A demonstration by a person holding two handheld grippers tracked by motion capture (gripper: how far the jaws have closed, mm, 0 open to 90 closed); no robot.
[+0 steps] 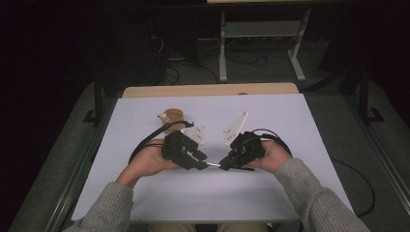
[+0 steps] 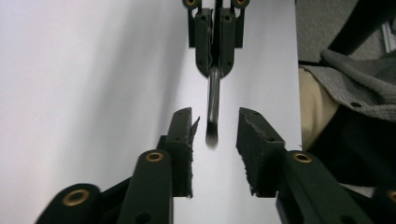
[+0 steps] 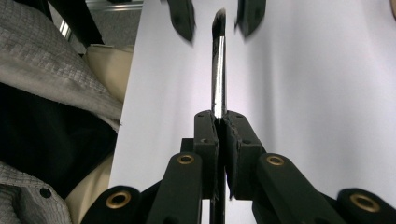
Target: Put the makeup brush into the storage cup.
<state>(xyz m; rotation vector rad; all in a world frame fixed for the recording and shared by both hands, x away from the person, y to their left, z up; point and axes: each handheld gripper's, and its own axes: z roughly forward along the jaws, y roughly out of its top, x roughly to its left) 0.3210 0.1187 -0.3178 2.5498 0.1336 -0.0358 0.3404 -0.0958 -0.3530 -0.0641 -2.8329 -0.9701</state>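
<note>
Above the white table (image 1: 145, 193), the right gripper (image 3: 219, 122) pinches a small brush (image 3: 218, 70) whose tip sits between the spread left gripper (image 2: 215, 128) jaws, which judging by this must next close to complete the handover.

I worked at a table (image 1: 145, 90) with a light wooden top, its bare wood showing as a strip along the far edge. A white sheet (image 1: 290, 121) covered nearly all of that top, reaching from the wooden strip to the near edge. One item lay directly on the sheet: a small round wooden piece (image 1: 171, 116), positioned in the far-left part of the sheet, near the wooden strip. Its exact form could not be determined.
</note>
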